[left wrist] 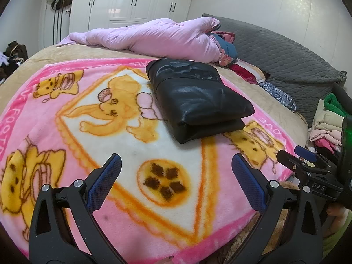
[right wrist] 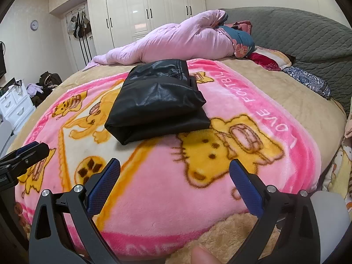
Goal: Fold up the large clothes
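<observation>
**Q:** Left wrist view, nearest item first?

**A:** Left gripper (left wrist: pixel 176 169): blue pads spread wide, released, nothing held, hovering over the pink cartoon blanket (left wrist: pixel 66 132). Right gripper (left wrist: pixel 304 154) shows at the right edge; from this view I cannot tell its state. Black garment (left wrist: pixel 198 101): lies beyond the fingers on the blanket, stacked in layers, apart from both tools. Judged folded, or nearly.

**Q:** Room to move?

**A:** Open blanket between fingers and garment. Pink quilt (left wrist: pixel 158 37) bounds the far side; clothes pile (left wrist: pixel 325 127) sits off the right edge.

**Q:** Right wrist view?

**A:** Right gripper (right wrist: pixel 175 169): fingers apart, empty, over the blanket's near part. Left gripper (right wrist: pixel 28 151) at the left margin. Garment (right wrist: pixel 158 101): compact, upper layer slightly short of the lower.

**Q:** Remaining?

**A:** Perhaps squaring layers or setting it aside. Bed edge lies close below the fingers.
</observation>
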The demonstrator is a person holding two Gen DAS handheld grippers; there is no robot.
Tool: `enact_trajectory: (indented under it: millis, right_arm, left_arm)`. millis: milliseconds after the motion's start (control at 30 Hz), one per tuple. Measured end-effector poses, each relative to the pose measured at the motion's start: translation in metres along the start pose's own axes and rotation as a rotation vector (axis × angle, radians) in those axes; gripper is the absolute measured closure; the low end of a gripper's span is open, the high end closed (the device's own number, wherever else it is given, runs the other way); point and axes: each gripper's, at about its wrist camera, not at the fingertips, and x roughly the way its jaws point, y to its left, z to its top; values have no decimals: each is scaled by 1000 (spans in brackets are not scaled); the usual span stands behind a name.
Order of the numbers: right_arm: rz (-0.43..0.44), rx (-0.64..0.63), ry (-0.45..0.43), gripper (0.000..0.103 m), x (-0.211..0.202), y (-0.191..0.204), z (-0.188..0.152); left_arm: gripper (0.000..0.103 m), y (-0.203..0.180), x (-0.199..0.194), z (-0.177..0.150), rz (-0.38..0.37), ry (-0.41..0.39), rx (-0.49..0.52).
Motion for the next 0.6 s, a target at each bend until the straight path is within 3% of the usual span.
enact_trajectory:
  millis: [433, 600]
  right_arm:
    - [-3, 6, 4, 4, 1, -1, -2]
    - [-23, 33, 17, 4, -2, -9, -7]
  left_arm:
    - [9, 5, 2, -1, 37, 14, 3]
    - [9, 9, 5, -1, 96, 10, 9]
